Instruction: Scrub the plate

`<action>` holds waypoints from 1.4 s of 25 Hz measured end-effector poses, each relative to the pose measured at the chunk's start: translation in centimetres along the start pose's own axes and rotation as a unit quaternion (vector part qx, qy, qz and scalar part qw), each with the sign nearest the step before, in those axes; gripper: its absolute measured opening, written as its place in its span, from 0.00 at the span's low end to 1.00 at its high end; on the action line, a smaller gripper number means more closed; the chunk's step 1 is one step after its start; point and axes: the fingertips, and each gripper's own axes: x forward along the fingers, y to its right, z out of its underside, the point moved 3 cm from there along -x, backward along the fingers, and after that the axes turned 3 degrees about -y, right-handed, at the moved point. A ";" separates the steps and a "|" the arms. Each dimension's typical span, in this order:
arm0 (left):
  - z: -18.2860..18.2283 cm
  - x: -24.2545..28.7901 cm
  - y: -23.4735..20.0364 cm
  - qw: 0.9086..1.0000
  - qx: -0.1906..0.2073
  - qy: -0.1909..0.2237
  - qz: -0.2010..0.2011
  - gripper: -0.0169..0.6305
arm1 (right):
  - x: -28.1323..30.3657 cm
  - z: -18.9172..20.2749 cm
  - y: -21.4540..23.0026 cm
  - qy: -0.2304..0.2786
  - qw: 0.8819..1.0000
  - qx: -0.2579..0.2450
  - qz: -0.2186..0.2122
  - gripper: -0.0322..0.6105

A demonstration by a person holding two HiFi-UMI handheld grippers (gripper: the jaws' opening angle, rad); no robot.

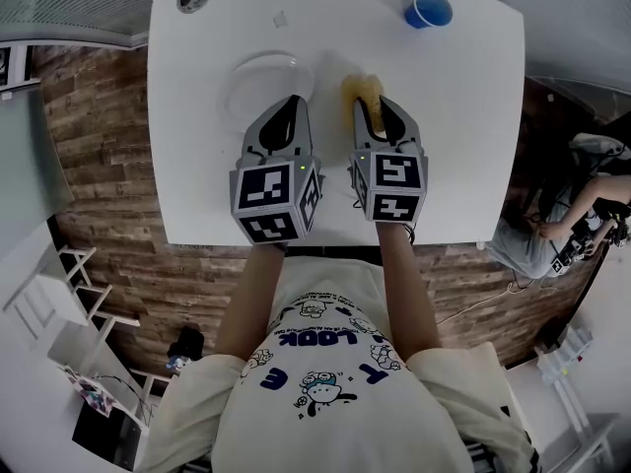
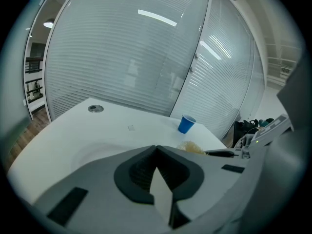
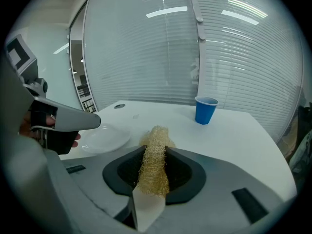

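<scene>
- The plate [image 1: 258, 79] lies on the white table [image 1: 463, 156], left of centre, ahead of the person.
- The left gripper [image 1: 294, 103] has its jaws pressed together with nothing between them. Its tip sits over the plate's right edge; contact cannot be told.
- The right gripper [image 1: 380, 106] is just beside the left one, pinching a straw-coloured scrubber [image 1: 365, 91]. The scrubber pokes out past the jaw tips, and the plate sits to its left, apart from it.
- A blue cup [image 1: 428, 10] stands upright at the far right, well apart from both grippers.
</scene>
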 end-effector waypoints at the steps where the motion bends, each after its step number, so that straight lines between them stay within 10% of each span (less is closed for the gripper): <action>1: 0.1 0.0 0.0 1.000 0.000 -0.001 0.000 0.06 | 0.1 0.1 0.0 0.001 1.000 0.005 -0.002 0.23; 35: -0.8 -1.1 0.6 1.000 0.000 0.023 -0.002 0.06 | -2.6 -2.8 -0.1 0.059 0.998 -0.001 -0.001 0.29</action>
